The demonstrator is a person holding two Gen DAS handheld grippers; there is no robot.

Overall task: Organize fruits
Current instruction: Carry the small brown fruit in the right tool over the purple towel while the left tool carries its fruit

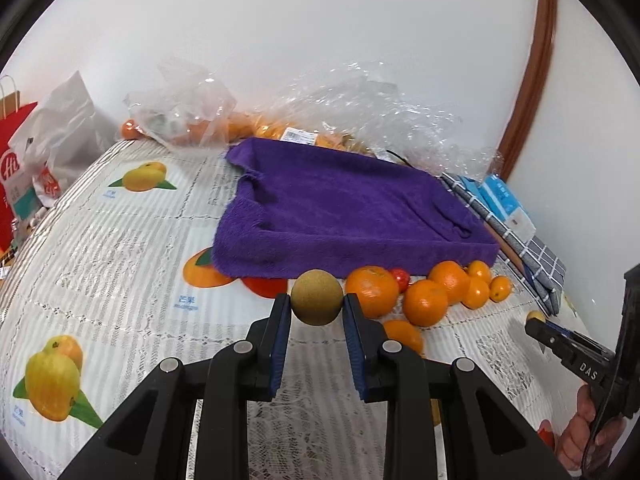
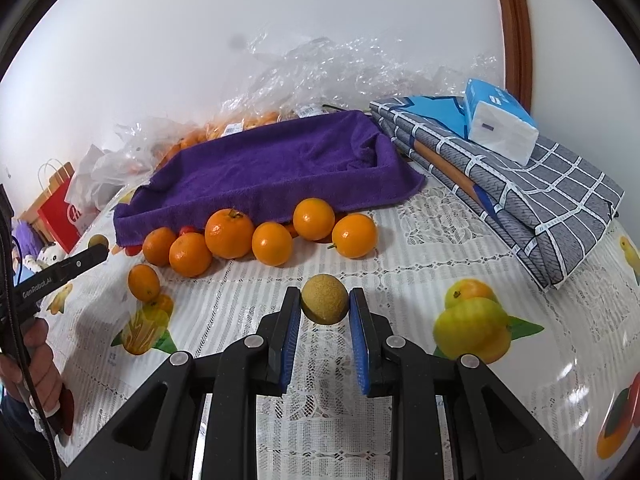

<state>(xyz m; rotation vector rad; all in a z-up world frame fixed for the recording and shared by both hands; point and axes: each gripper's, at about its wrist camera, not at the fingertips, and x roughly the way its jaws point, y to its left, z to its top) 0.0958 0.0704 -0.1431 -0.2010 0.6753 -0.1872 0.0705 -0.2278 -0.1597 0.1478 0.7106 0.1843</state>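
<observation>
My left gripper point(image 1: 317, 299) is shut on a small round tan-brown fruit point(image 1: 317, 298), held above the tablecloth in front of a tray draped in a purple towel point(image 1: 344, 208). My right gripper point(image 2: 325, 300) is shut on a second tan-brown fruit point(image 2: 325, 299). Several oranges point(image 2: 230, 233) lie in a row along the towel's near edge, with a small red fruit point(image 1: 400, 278) among them. In the left wrist view the right gripper point(image 1: 538, 320) shows at the far right; in the right wrist view the left gripper point(image 2: 98, 246) shows at the far left.
The table has a white lace cloth with fruit prints point(image 1: 120, 240). Clear plastic bags of oranges point(image 1: 280, 120) sit behind the towel. A folded grey checked cloth point(image 2: 520, 184) with a tissue pack point(image 2: 500, 120) lies at the right. A red paper bag point(image 1: 12, 168) stands at the left.
</observation>
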